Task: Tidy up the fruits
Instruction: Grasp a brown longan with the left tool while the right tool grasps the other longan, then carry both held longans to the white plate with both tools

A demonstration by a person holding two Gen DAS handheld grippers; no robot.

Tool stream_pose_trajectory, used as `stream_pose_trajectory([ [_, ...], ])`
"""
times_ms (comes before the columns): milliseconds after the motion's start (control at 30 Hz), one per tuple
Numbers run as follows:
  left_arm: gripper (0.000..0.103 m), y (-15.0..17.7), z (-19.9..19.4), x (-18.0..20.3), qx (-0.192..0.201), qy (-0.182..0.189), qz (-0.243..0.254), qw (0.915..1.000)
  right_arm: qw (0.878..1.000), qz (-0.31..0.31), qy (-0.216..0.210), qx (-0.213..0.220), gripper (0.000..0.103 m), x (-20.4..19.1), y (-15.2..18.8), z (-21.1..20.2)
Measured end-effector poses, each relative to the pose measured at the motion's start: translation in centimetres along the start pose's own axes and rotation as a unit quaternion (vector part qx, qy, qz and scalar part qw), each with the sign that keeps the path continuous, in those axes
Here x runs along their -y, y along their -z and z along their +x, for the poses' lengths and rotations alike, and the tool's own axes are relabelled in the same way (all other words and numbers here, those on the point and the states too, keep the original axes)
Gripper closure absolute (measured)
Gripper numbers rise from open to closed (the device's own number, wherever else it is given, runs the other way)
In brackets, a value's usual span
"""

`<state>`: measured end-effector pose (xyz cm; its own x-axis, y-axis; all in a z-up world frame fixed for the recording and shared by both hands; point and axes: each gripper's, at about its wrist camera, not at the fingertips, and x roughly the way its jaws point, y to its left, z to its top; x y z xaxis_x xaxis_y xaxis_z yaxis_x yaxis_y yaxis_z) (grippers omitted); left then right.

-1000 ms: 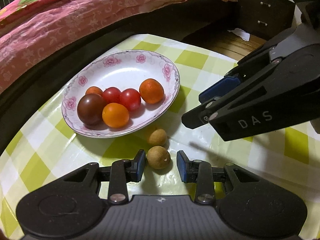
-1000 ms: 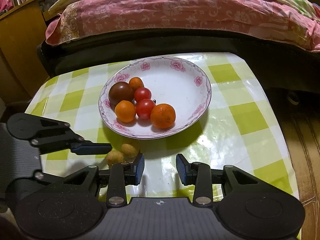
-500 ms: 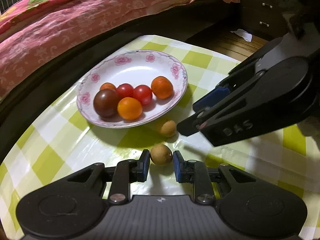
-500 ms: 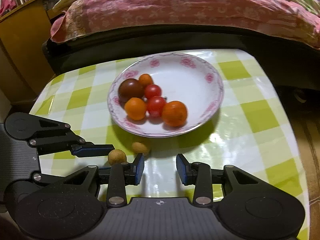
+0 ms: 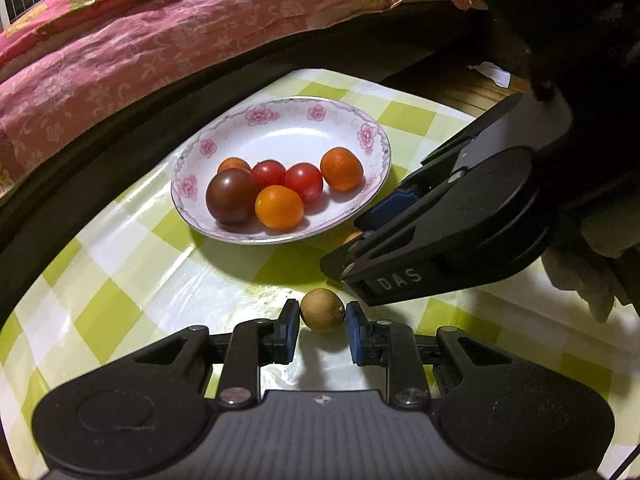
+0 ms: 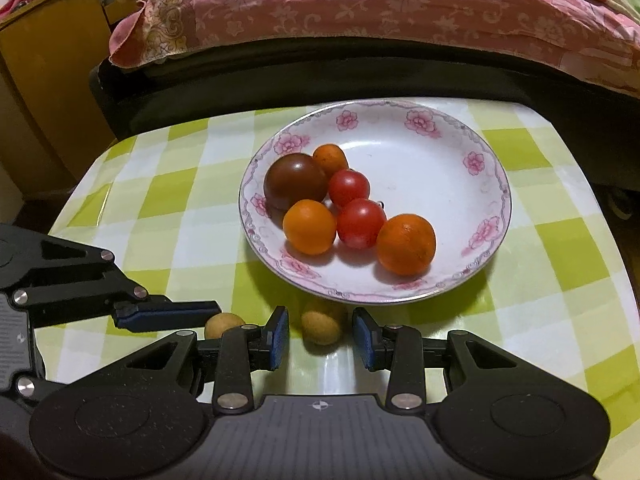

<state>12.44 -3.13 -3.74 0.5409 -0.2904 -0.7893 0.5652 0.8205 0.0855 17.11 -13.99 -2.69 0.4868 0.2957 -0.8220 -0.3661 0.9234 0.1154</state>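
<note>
A white flowered plate (image 5: 344,124) (image 6: 448,152) on the checked table holds several small tomatoes and oranges (image 5: 279,207) (image 6: 405,243). Two tan longans lie in front of it. My left gripper (image 5: 322,318) is shut on one longan (image 5: 322,309), which also shows in the right wrist view (image 6: 222,325). My right gripper (image 6: 321,334) is open with the second longan (image 6: 321,326) between its blue pads, untouched. In the left wrist view that longan (image 5: 353,236) is mostly hidden behind the right gripper.
A green and white checked cloth (image 6: 180,184) covers the small table. A bed with a pink quilt (image 6: 360,4) runs along the far edge. A wooden cabinet (image 6: 36,92) stands at the far left. The table edge drops off at the right.
My left gripper closed on the nearer longan and drew it back a little. My right gripper moved forward and left so the second longan now sits between its open fingers.
</note>
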Motion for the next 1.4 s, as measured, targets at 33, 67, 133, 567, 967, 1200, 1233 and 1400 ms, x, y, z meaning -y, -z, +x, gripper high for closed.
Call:
stream_pose_trajectory([
  [33, 0.070, 0.1, 0.1, 0.0, -0.002, -0.001, -0.001, 1.0000, 1.000, 0.000, 0.000, 0.001, 0.070, 0.0, 0.0, 0.0],
  [67, 0.070, 0.1, 0.2, -0.1, -0.004, -0.002, -0.002, 1.0000, 1.000, 0.000, 0.000, 0.002, 0.070, 0.0, 0.1, 0.0],
  [133, 0.070, 0.1, 0.3, -0.1, -0.004, -0.001, -0.003, 1.0000, 1.000, -0.004, 0.001, 0.001, 0.070, 0.0, 0.2, 0.0],
  [567, 0.070, -0.2, 0.7, 0.0, -0.006, 0.008, -0.008, 0.9999, 1.000, -0.013, 0.009, -0.010, 0.081, 0.4, 0.4, -0.8],
  [967, 0.072, 0.1, -0.3, 0.4, -0.013, 0.018, 0.016, 0.9996, 0.999, -0.027, 0.002, -0.028, 0.081, 0.7, 1.5, -2.4],
  [1200, 0.072, 0.3, -0.5, 0.6, -0.009, 0.019, 0.023, 0.9995, 0.998, -0.045, 0.007, -0.035, 0.081, 0.4, 2.5, -2.2],
  [1233, 0.072, 0.3, -0.4, 0.5, -0.009, 0.018, 0.023, 0.9995, 0.998, -0.044, 0.006, -0.035, 0.081, 0.4, 2.5, -2.2],
  [1400, 0.068, 0.3, 0.0, 0.5, -0.013, 0.013, 0.018, 0.9997, 0.998, -0.043, 0.006, -0.034, 0.080, 0.5, 2.6, -2.1],
])
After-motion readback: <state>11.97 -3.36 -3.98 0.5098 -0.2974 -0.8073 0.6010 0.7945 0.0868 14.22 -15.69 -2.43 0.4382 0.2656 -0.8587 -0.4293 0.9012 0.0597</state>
